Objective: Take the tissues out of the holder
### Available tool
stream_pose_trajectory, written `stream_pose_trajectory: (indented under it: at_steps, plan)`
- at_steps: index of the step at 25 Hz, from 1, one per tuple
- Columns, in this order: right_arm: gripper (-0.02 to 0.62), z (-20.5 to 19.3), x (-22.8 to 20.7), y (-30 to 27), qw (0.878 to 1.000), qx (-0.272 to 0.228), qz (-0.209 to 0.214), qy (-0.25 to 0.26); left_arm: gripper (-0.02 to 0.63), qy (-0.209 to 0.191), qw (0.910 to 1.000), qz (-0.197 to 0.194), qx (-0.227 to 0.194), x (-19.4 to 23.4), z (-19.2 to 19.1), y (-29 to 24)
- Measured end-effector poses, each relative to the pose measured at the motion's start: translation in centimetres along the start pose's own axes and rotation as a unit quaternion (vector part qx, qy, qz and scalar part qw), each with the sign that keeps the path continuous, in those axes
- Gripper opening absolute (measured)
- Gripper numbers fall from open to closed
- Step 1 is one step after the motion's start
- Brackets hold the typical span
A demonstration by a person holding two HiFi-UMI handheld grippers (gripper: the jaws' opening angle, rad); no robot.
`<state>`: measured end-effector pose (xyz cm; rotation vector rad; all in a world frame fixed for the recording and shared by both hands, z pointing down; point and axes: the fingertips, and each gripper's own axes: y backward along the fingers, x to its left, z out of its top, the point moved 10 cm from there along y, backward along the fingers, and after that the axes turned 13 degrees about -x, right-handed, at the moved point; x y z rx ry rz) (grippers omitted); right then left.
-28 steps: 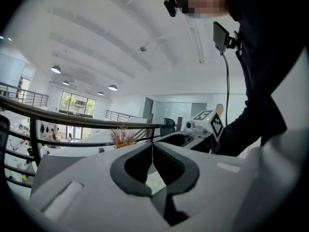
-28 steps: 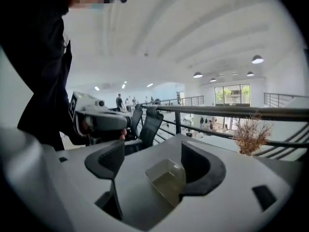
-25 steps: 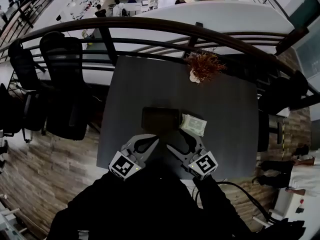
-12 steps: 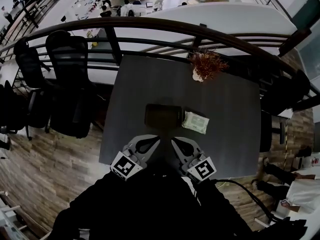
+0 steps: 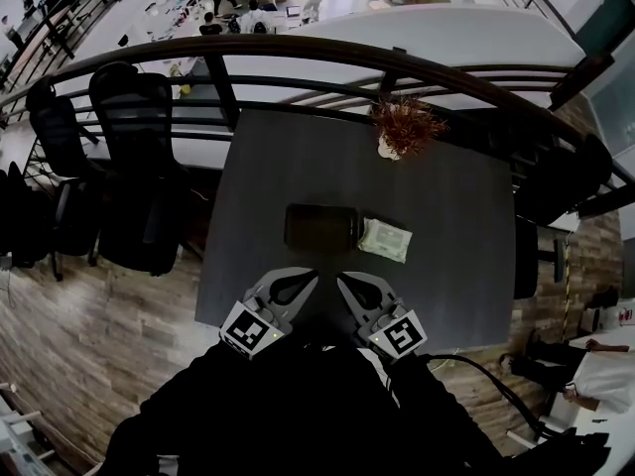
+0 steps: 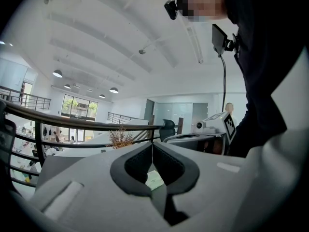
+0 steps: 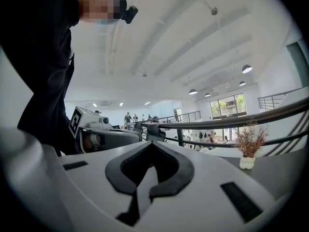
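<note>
Tissues (image 5: 384,239) lie just right of the holder (image 5: 320,227) in the head view, with bare tabletop (image 5: 446,186) all round the holder. You can't read its dark inside. Your left tongs (image 5: 291,284) and right tongs (image 5: 347,286) hover on the holder's near side, at the tabletop edge.

Left gripper view: tips closed, empty, tissues glimpsed behind them.

Right gripper view: tips closed, empty.

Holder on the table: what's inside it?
In the head view the holder shows only a dark top. Nothing pale shows in it, and its inside cannot be made out. A tissue pack lies outside it, beside it on the table.
</note>
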<state>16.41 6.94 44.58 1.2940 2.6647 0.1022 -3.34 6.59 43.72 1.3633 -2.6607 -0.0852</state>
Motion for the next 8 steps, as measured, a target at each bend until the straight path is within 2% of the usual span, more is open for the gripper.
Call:
stream_pose_trajectory:
  at_steps: [8]
  plan:
    - [0.002, 0.14, 0.31, 0.25, 1.000, 0.001, 0.003, 0.007, 0.008, 0.005, 1.0000, 0.004, -0.003, -0.64, -0.01, -0.01]
